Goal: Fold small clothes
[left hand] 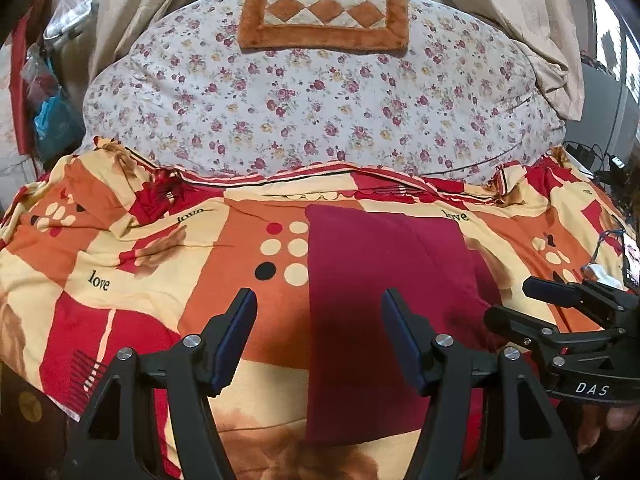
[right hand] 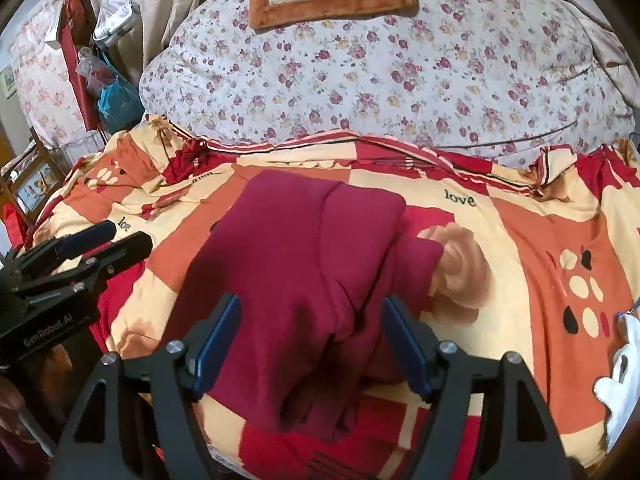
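A dark red garment (left hand: 380, 260) lies folded into a rough rectangle on the patterned red, orange and cream bedsheet (left hand: 120, 260). My left gripper (left hand: 318, 320) hovers open over the garment's left edge, with nothing pinched between its blue pads. In the right wrist view the garment (right hand: 300, 240) shows layered folds on its right side. My right gripper (right hand: 312, 332) stands open with its jaws wide apart, straddling the near end of the cloth without pressing on it. Each gripper shows in the other's view: the right gripper (left hand: 512, 300) at the right, the left gripper (right hand: 120, 238) at the left.
A bulky floral quilt (left hand: 320, 100) fills the far half of the bed, with a brown checkered cushion (left hand: 324, 12) on top. Plastic bags (right hand: 116, 96) hang at the far left. A white item (right hand: 624, 360) lies at the bed's right edge, and cables (left hand: 600, 160) sit beyond it.
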